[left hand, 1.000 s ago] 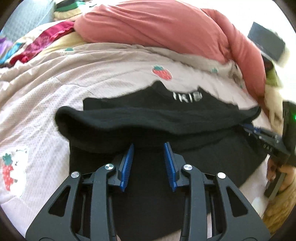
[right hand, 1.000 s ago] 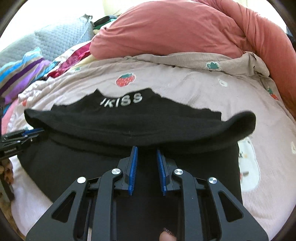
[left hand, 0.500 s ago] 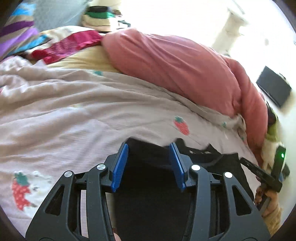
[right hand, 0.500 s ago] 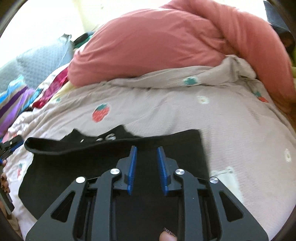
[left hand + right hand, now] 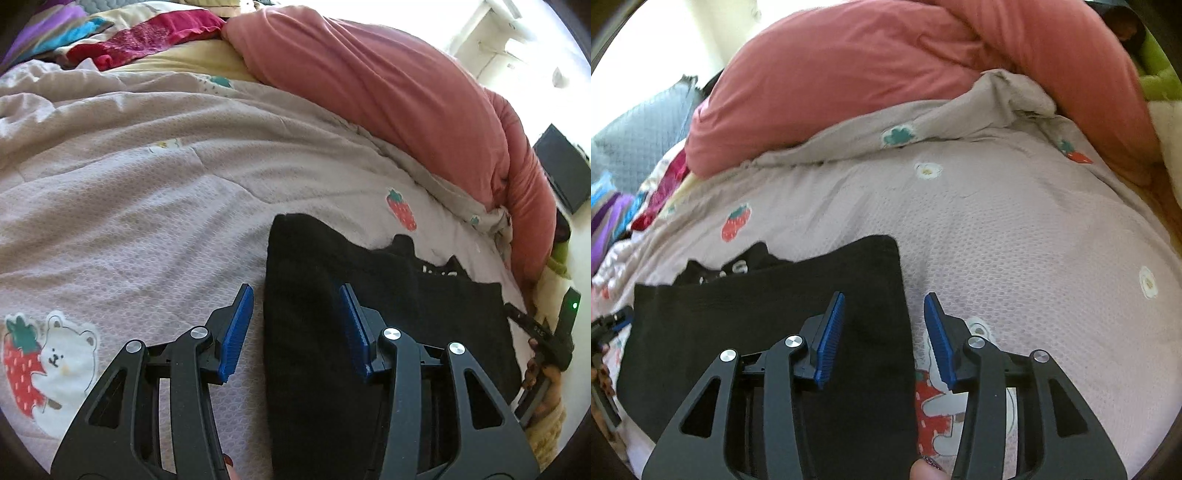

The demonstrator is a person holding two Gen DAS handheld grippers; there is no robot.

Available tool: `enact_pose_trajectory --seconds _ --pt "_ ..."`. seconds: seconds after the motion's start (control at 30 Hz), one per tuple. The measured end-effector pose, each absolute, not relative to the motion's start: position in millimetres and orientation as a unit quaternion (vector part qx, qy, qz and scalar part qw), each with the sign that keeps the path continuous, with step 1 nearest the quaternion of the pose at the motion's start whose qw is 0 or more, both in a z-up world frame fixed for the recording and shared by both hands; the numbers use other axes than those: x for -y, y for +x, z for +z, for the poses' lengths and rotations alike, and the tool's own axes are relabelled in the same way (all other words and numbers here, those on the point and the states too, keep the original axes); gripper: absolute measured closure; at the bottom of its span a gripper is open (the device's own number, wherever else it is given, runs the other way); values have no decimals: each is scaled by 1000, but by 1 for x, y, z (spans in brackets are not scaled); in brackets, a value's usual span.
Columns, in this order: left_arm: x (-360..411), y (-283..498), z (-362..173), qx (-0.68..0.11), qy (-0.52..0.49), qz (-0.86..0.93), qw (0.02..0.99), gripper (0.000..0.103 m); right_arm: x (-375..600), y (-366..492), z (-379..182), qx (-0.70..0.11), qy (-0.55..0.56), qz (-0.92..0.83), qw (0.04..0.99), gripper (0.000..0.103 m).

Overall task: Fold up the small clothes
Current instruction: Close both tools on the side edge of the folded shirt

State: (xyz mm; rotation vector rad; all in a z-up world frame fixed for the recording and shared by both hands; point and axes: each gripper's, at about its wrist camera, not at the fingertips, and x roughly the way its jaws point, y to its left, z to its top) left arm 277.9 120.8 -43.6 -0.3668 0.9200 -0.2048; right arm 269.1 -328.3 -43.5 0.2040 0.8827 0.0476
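Note:
A black garment (image 5: 369, 314) lies folded flat on the pale pink bedspread (image 5: 147, 206), with white lettering peeking out at its far edge. My left gripper (image 5: 295, 325) is open and empty, straddling the garment's left edge. My right gripper (image 5: 884, 332) is open and empty, straddling the garment's (image 5: 768, 314) right edge. The right gripper also shows at the far right of the left wrist view (image 5: 543, 332).
A large salmon-pink duvet (image 5: 388, 85) is heaped across the back of the bed. Colourful striped and red fabrics (image 5: 122, 37) lie at the back left. A grey quilted pillow (image 5: 639, 133) sits far left. Strawberry and bear prints dot the bedspread.
The raised near hem was carried forward and laid down, so the garment is now folded over. Both grippers opened wider and now sit at its two side edges.

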Motion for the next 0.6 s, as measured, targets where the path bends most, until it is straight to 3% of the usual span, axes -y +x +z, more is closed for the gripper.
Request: enact_pose_trajectory --seconds 0.1,0.13,0.17,0.2,0.3,0.6 --pt "-116 279 -48 -443 -166 -98 876 65 326 273 -49 -431 103 32 896 60" --pt "-114 279 -49 -442 -161 -99 877 76 325 274 -51 -431 108 38 895 65" --pt "-112 280 -49 -442 -156 -98 878 81 325 274 -52 -431 109 44 895 77" --pt "-109 279 -49 -442 -148 -99 879 88 323 273 -52 -429 107 45 896 80" --pt "-100 277 -45 -435 -115 -93 888 96 325 268 -49 -413 107 44 903 94" --pt "-100 267 -6 -370 -103 -98 918 99 339 254 -18 -360 133 48 922 95"
